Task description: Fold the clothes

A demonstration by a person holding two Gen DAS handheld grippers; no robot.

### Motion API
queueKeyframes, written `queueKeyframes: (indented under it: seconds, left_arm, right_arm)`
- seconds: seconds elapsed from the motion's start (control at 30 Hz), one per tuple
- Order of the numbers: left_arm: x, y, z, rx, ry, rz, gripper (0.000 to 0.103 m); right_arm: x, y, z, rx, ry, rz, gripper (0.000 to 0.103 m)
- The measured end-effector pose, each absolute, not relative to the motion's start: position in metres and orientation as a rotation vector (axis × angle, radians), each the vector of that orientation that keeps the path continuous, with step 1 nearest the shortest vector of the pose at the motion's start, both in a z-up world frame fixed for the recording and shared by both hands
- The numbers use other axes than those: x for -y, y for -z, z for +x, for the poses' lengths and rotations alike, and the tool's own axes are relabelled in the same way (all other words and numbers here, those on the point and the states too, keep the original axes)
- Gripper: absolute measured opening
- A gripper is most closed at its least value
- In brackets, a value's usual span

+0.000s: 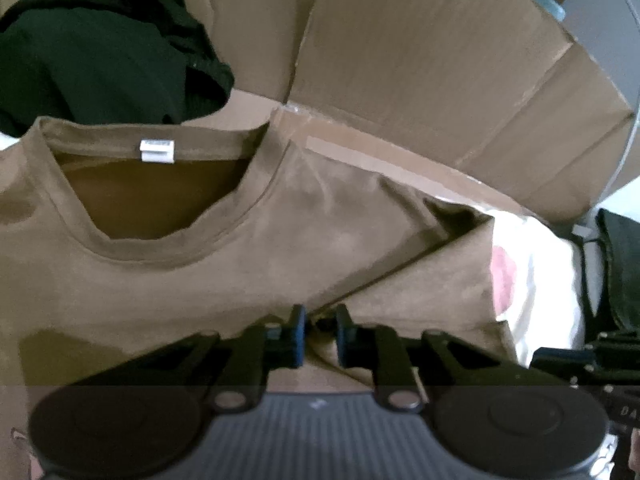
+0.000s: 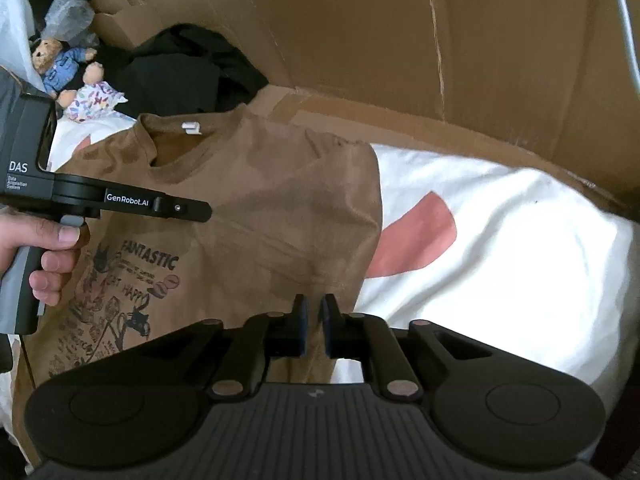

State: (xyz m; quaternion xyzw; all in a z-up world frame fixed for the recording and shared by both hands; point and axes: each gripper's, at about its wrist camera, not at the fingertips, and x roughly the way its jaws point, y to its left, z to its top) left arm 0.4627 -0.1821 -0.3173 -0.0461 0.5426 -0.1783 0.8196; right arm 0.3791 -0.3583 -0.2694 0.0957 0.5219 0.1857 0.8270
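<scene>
A brown T-shirt (image 2: 260, 208) with a black "FANTASTIC" print lies face up on a white sheet (image 2: 500, 240), collar and white label away from me. Its right sleeve side is folded in over the body. In the left wrist view the shirt (image 1: 160, 280) fills the frame. My left gripper (image 1: 321, 334) is nearly shut on a fold of the brown fabric at the folded sleeve. My right gripper (image 2: 314, 330) is nearly shut on the shirt's right folded edge, lower down. The left gripper's body also shows in the right wrist view (image 2: 120, 200), held in a hand.
A big cardboard box (image 2: 400, 40) stands behind the shirt. A pile of dark clothes (image 1: 100, 48) lies at the back left. A teddy bear (image 2: 60, 68) and plastic wrap sit far left. The sheet has a pink patch (image 2: 416, 240).
</scene>
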Motion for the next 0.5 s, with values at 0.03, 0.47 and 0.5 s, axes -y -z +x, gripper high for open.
queueKeyframes:
  seconds: [0.03,0.47,0.5]
  left_arm:
    - [0.182,0.316,0.462,-1.154,0.38,-0.097,0.014]
    - [0.167,0.297,0.455,-1.129,0.341,-0.08,0.012]
    - [0.166,0.298,0.455,-1.132,0.336,-0.08,0.013]
  right_arm:
    - [0.358,0.266,0.377,-1.101,-0.401,0.2,0.006]
    - [0.314,0.235,0.332,-1.047,-0.708,0.121,0.022]
    - [0.312,0.233,0.329,-1.042,-0.719,0.112,0.029]
